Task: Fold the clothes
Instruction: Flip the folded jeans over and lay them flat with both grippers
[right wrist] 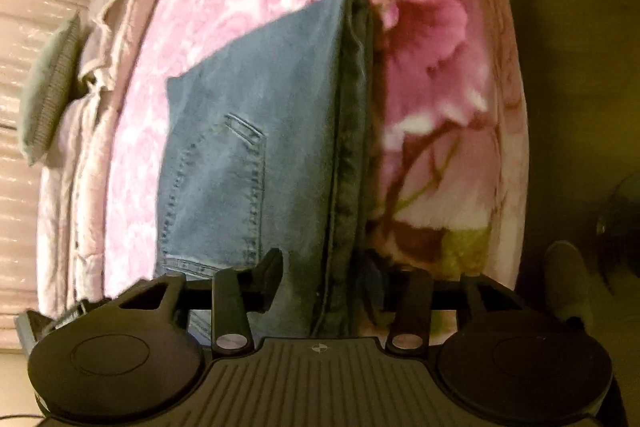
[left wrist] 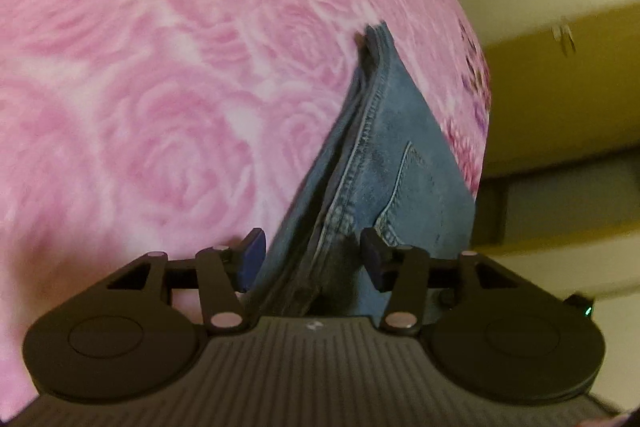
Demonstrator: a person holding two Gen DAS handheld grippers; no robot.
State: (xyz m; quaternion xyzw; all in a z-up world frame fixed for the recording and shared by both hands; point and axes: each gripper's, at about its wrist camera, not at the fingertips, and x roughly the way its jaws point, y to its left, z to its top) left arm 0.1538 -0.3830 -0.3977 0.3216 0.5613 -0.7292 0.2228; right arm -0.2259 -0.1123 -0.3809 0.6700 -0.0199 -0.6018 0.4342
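In the left wrist view the folded jeans [left wrist: 384, 163] lie on the pink rose-print bed cover [left wrist: 140, 87] near its right edge, and the left gripper [left wrist: 312, 259] has its fingers [left wrist: 253, 259] spread either side of the near denim edge, whose end is hidden under the gripper body; whether the pads press it is unclear. The right wrist view alone shows a back pocket [right wrist: 224, 187] in full, a crumpled pale garment [right wrist: 104, 39] along the cover's left edge and a large printed flower [right wrist: 420, 7]. There the right gripper [right wrist: 320, 279] straddles the jeans' thick folded edge with fingers [right wrist: 268, 279] apart, the right finger blurred and dim; no writing is legible.
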